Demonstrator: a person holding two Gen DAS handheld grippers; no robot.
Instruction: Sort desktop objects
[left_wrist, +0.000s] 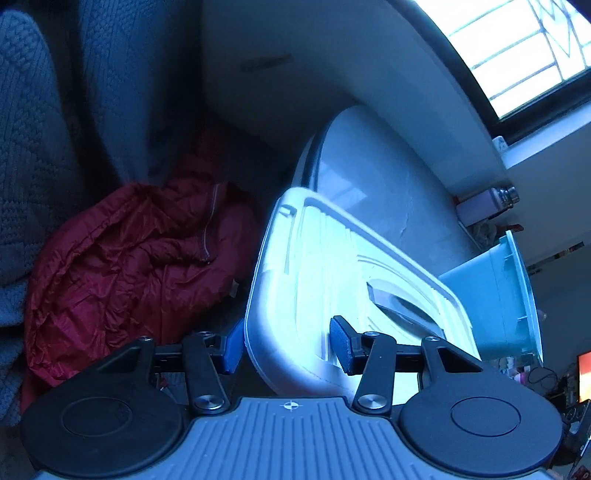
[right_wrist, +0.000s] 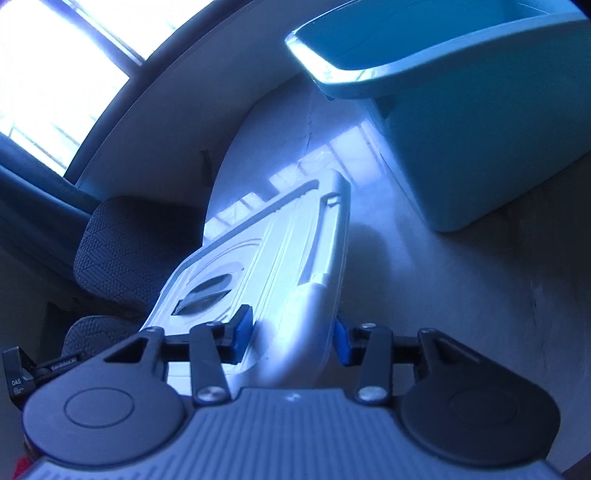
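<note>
A white plastic lid (left_wrist: 317, 266) with a recessed handle is held tilted above the pale round table (left_wrist: 391, 184). My left gripper (left_wrist: 287, 347) is shut on the lid's near rim, one blue pad on each side of the rim. In the right wrist view the same lid (right_wrist: 280, 251) stretches away from my right gripper (right_wrist: 291, 338). That gripper is shut on the opposite rim, one pad on the top face and one against the outer edge. A light blue plastic bin (right_wrist: 480, 129) stands on the table (right_wrist: 424, 288) past the lid; the left wrist view shows the bin (left_wrist: 495, 295) on the right.
A crumpled red jacket (left_wrist: 129, 258) lies left of the table beside grey knitted fabric (left_wrist: 37, 147). A dark textured chair (right_wrist: 129, 251) stands by the table's edge. A jar (left_wrist: 491, 203) and small clutter sit at the far rim. A bright window (left_wrist: 524, 48) is behind.
</note>
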